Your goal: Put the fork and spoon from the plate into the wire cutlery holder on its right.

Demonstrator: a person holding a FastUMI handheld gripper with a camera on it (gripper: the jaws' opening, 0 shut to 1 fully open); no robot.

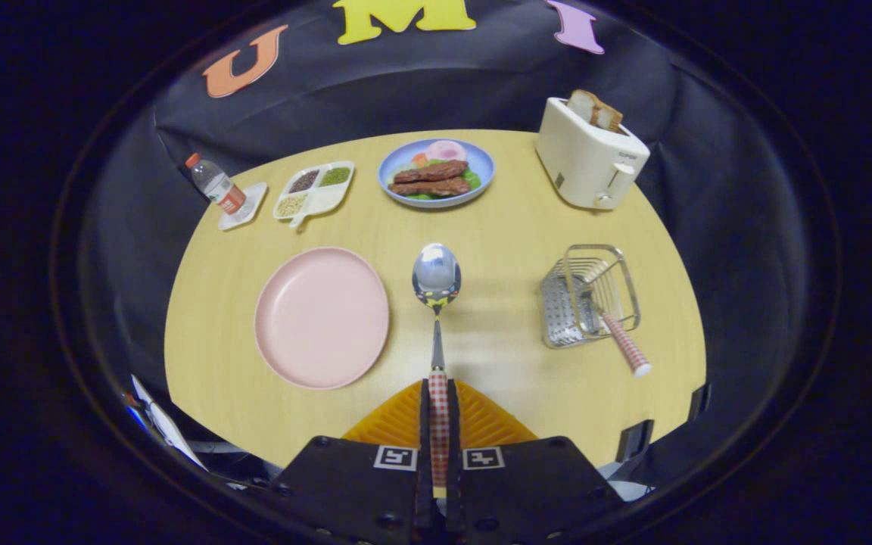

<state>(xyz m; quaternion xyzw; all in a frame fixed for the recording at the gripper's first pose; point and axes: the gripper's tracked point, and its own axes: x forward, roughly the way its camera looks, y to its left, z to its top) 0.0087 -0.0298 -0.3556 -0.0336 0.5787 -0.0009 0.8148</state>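
Gripper [438,409] clamps spoon [437,281] between plate [322,316] and holder [589,295].

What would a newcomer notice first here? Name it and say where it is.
The spoon stands out: the gripper is shut on its checked handle, bowl pointing ahead over the table. Left of it lies the empty pink plate; right, the wire cutlery holder has a checked handle sticking out.

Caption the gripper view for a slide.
Gripper shut on spoon between empty pink plate and wire cutlery holder holding the fork.
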